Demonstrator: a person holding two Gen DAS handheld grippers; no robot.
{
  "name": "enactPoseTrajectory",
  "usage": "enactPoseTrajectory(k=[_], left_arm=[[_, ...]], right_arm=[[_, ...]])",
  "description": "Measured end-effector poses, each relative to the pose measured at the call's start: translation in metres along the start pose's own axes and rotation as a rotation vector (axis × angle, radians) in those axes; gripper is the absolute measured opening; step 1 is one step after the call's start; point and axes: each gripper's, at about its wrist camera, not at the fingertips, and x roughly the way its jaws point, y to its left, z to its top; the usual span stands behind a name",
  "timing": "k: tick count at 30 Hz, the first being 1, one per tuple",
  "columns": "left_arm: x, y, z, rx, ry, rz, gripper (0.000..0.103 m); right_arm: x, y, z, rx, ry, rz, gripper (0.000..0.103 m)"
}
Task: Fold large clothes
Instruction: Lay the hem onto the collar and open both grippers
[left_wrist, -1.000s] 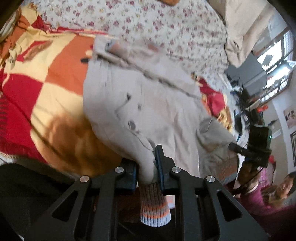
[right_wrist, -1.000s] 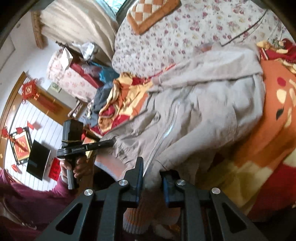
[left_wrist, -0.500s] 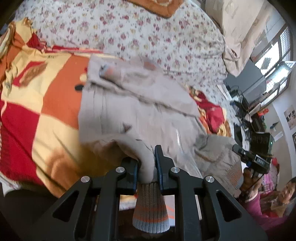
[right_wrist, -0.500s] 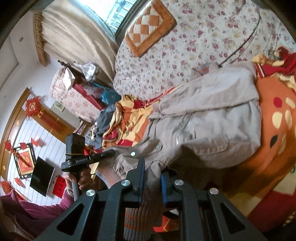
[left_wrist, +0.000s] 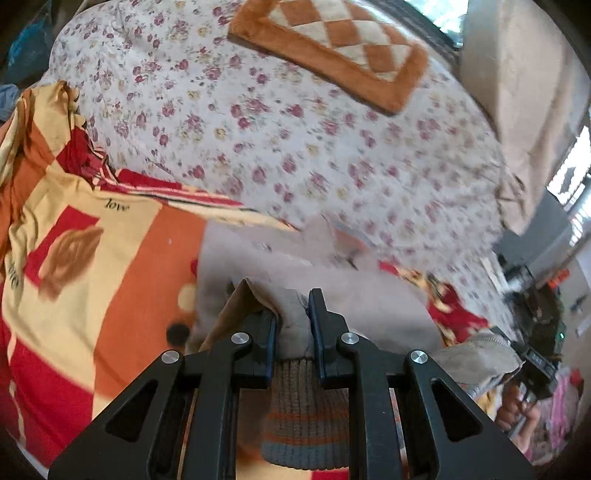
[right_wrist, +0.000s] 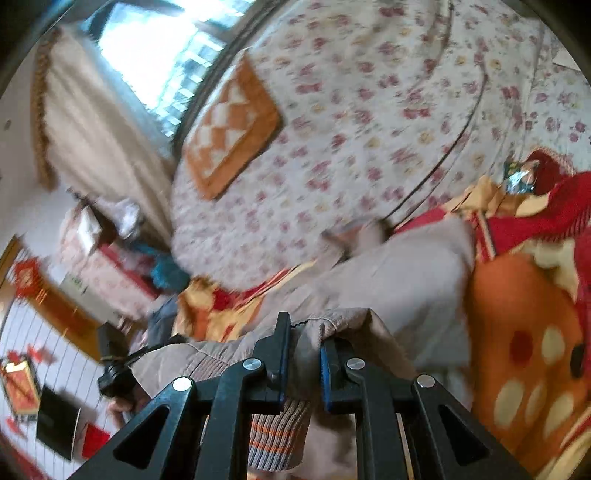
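Beige cotton jacket (left_wrist: 343, 295), draped over a red, orange and cream blanket (left_wrist: 122, 266) on the bed; near end bunched and lifted between two grippers. Left gripper (left_wrist: 293, 325): jaws pinching a fold of jacket cloth just above a ribbed cuff (left_wrist: 306, 417) striped grey and orange. Right gripper (right_wrist: 303, 350): jaws pinching another fold, with a second ribbed cuff (right_wrist: 277, 432) hanging below the fingers. Jacket (right_wrist: 399, 291) blurred in both views; zipper and buttons not legible, far hem hidden behind the raised fold. Printed on the blanket, "love" (left_wrist: 117, 205) in dark script, next to a brown rose motif; further lettering at the left edge too distorted to read. Beyond the blanket, a white floral quilt (left_wrist: 295, 129) bearing an orange-and-cream checked cushion (left_wrist: 332, 48). At the right margin of the left wrist view, a hand (left_wrist: 517, 406) on a black handle, cut off by the fisheye rim. Red wall ornaments in the right wrist view unreadable.
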Motion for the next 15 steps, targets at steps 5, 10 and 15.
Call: enactPoseTrajectory(k=[5,10,15], left_arm=[[0.053,0.001,0.041,-0.005,0.001,0.048,0.015],[0.107,0.006,0.065,-0.005,0.02,0.113,0.015],[0.168,0.036,0.065,-0.057,0.12,0.15,0.02]], right_arm=[[0.042,-0.024,0.038,-0.005,-0.012,-0.122,0.011],[0.082,-0.051,0.068,-0.019,-0.011,-0.231,0.01],[0.129,-0.098,0.079,0.103,0.045,-0.28,0.011]])
